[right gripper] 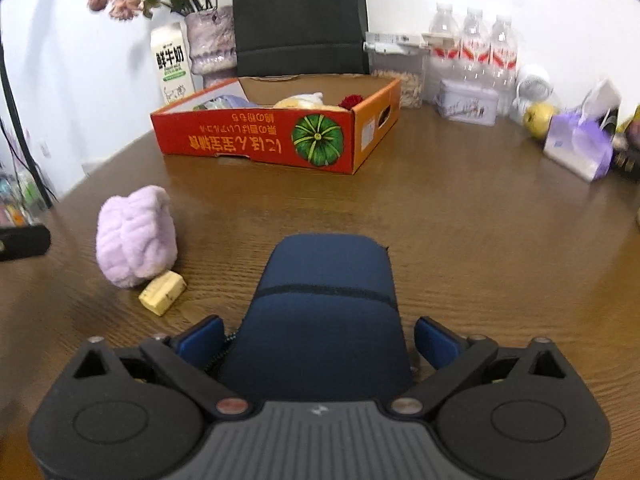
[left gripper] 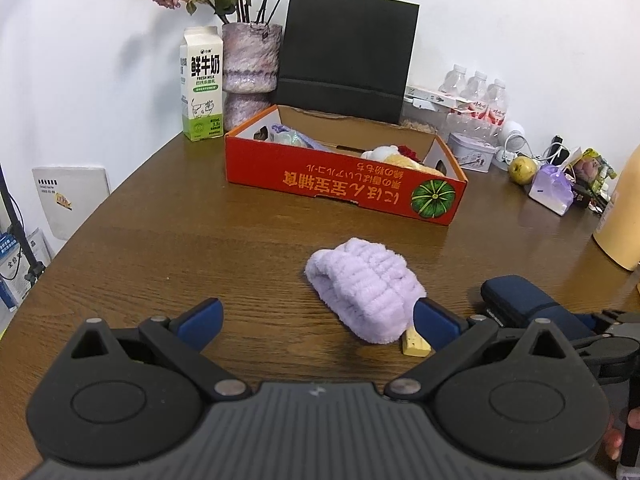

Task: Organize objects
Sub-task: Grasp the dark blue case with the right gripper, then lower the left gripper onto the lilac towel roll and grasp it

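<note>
Squarely between the spread fingers of the right gripper (right gripper: 319, 340): dark-blue fabric zip case (right gripper: 324, 304), flat on brown wooden table (right gripper: 480, 240), pads clear of it. Beside: fluffy lilac towel roll (left gripper: 366, 292), yellow block (left gripper: 416, 346). Left gripper (left gripper: 316, 322) wide, empty. Beyond: red-orange cardboard box (left gripper: 340, 184).
</note>
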The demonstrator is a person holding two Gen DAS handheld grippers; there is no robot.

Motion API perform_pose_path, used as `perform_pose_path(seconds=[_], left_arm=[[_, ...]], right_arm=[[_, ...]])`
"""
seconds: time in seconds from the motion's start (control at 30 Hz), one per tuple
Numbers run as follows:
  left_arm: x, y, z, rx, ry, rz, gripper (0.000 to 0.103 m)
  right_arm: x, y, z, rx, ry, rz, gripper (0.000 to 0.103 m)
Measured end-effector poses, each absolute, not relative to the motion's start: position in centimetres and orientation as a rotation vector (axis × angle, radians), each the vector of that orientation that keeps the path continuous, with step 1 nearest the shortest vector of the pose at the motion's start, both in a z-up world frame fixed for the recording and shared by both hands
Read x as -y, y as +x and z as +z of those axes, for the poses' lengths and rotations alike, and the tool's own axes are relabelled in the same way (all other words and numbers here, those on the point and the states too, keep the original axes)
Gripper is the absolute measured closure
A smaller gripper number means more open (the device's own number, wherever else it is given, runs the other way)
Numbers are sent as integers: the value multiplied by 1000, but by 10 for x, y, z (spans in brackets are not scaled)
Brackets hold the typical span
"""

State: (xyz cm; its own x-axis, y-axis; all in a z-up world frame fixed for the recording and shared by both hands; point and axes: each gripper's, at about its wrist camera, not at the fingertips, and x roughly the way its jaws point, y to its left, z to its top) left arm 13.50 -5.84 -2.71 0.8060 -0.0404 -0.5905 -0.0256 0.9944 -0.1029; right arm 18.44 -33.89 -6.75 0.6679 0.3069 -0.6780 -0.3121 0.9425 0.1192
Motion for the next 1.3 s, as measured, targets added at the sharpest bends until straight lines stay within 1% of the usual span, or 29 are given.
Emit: perform_pose_path(seconds=[0.03, 0.07, 0.1, 0.23, 0.43, 0.6, 0.87, 0.97, 1.3], left_arm=[[58, 137, -28, -636, -110, -6, 0], [58, 137, -29, -635, -114, -5, 0], [57, 139, -30, -635, -119, -6, 0], [58, 144, -33, -632, -135, 3, 0], [64, 152, -36, -633, -145, 6, 0], [68, 157, -37, -635, -147, 11, 0], [81, 164, -39, -643, -144, 1, 0], [85, 166, -40, -643, -147, -4, 0], [97, 178, -43, -635, -163, -2, 0]], right_arm=[[343, 185, -68, -763, 31, 367, 16], [347, 186, -68, -757, 59, 366, 25], [351, 186, -67, -750, 78, 370, 31], [358, 181, -63, -707, 101, 381, 36], [359, 175, -54, -610, 79, 390, 38], [357, 173, -48, -480, 7, 367, 38], [363, 173, -61, -433, -4, 339, 38], [365, 168, -60, -396, 6, 342, 38], [371, 164, -58, -357, 36, 313, 38]])
